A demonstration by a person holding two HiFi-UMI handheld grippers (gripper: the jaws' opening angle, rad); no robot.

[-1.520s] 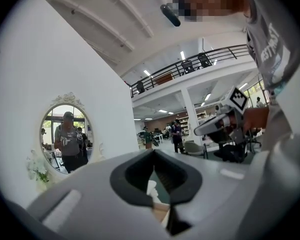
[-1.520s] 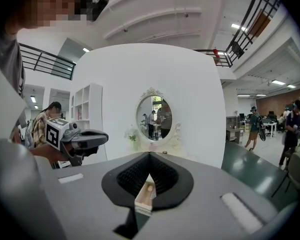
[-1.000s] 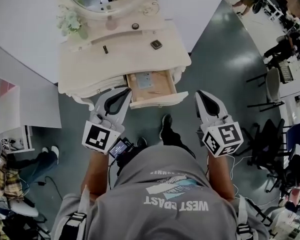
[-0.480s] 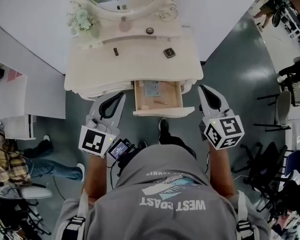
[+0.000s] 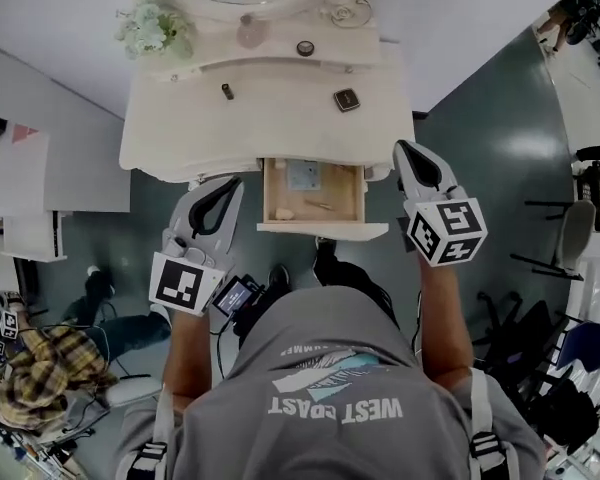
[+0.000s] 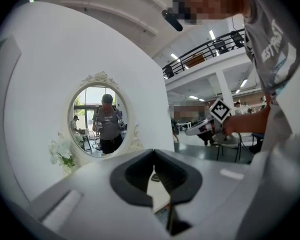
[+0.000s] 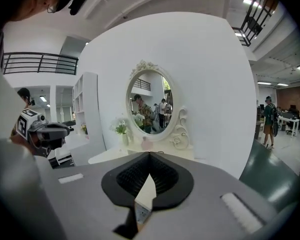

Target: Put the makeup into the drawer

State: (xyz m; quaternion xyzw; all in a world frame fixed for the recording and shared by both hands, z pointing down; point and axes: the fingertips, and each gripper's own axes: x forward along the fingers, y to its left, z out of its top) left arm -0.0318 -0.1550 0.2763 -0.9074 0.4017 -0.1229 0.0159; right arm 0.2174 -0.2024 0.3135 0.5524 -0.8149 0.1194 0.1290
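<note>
Bright, even; fisheye edges dark

Seen from my remote desk: a cream vanity (image 5: 270, 118) against a white wall (image 5: 60, 8), on a dark grey-green floor (image 5: 460, 118). Its drawer (image 5: 310, 196) is lined in tan wood. On the vanity top are a black compact (image 5: 347, 99), a dark tube (image 5: 227, 91) and a dark round pot (image 5: 305, 48). At its back left are white flowers (image 5: 152, 30) with pale green leaves. In front of the vanity, my left gripper (image 5: 230, 183) and right gripper (image 5: 405, 148) are pale grey with black pads and black-and-white square markers. The shirt (image 5: 330, 388) is grey with white lettering.
</note>
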